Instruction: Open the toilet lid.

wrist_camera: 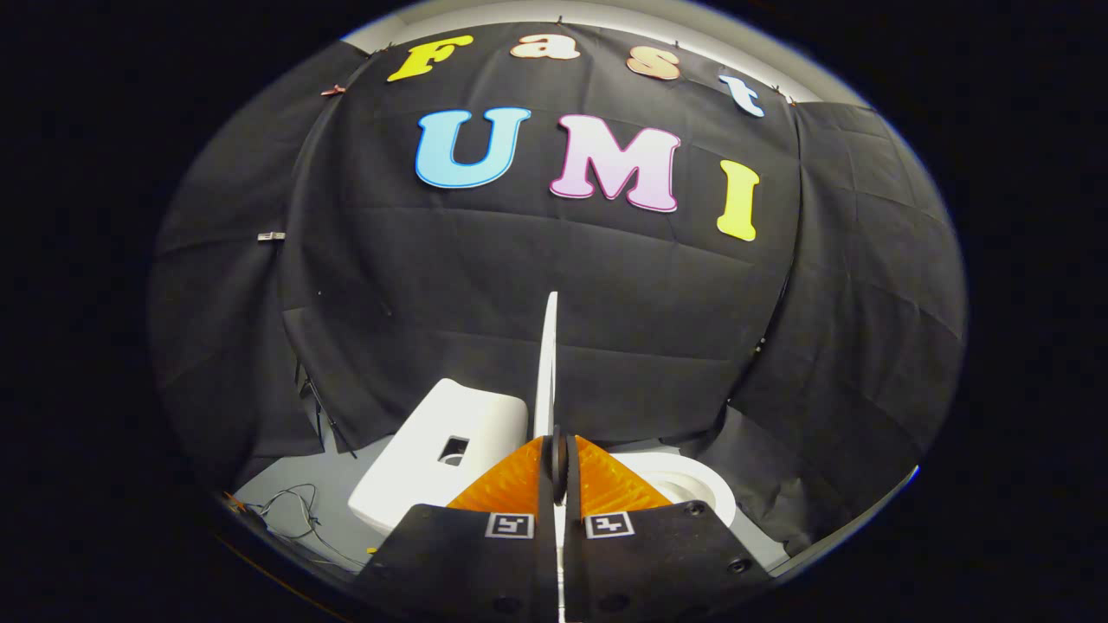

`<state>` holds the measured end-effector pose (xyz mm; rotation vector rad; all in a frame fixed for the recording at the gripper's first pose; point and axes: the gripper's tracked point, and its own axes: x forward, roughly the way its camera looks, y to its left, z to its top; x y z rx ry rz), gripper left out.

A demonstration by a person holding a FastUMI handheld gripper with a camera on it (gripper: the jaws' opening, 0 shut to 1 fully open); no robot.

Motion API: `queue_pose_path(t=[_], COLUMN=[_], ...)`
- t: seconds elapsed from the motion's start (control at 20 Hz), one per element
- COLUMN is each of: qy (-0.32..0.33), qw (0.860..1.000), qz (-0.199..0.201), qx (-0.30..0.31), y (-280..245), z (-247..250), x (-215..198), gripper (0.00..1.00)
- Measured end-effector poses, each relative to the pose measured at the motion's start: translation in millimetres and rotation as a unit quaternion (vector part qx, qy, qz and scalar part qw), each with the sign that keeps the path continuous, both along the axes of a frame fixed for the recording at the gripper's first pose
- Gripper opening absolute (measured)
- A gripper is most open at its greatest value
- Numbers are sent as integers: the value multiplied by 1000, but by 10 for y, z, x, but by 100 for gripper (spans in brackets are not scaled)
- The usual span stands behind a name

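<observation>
The white toilet lid (547,363) stands raised and edge-on, a thin white blade rising straight up from between my fingertips. My gripper (554,454) is shut on the lid's edge, with both orange fingers (511,483) pressed against it from left and right. To the left of the lid lies the white toilet tank (433,459) with a dark rectangular opening in its top. To the right, beyond the right finger, the white seat and bowl rim (684,484) curve around. The lid's hinge is hidden behind my fingers.
Black cloth walls close the booth behind and to both sides of the toilet. On the grey floor (286,497) left of the tank lie thin loose cables (290,510). A small metal clip (271,235) is pinned to the left wall.
</observation>
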<state>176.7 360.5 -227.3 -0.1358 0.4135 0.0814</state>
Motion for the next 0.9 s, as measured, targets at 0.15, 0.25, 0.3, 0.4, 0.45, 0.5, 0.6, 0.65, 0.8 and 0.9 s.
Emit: queue_pose_path(t=[0.15,0.25,0.3,0.4,0.45,0.5,0.6,0.65,0.8,0.9], qy=[-1,-3,-7,-10,-10,-11,-17,-18,-12,-19], qw=[1000,999,999,999,999,998,998,998,999,999], qz=[18,29,30,30,30,34,27,24,20,16], qx=[-18,-29,-36,-43,-43,-46,-61,-62,-41,-39], y=[285,449,498,560,602,635,574,538,487,432], z=[-74,-143,-152,-171,-178,-184,-171,-160,-159,-81], x=[-50,-68,-74,-90,-97,-109,-94,-97,-152,-189], gripper=[7,7,8,8,8,8,8,8,14,25])
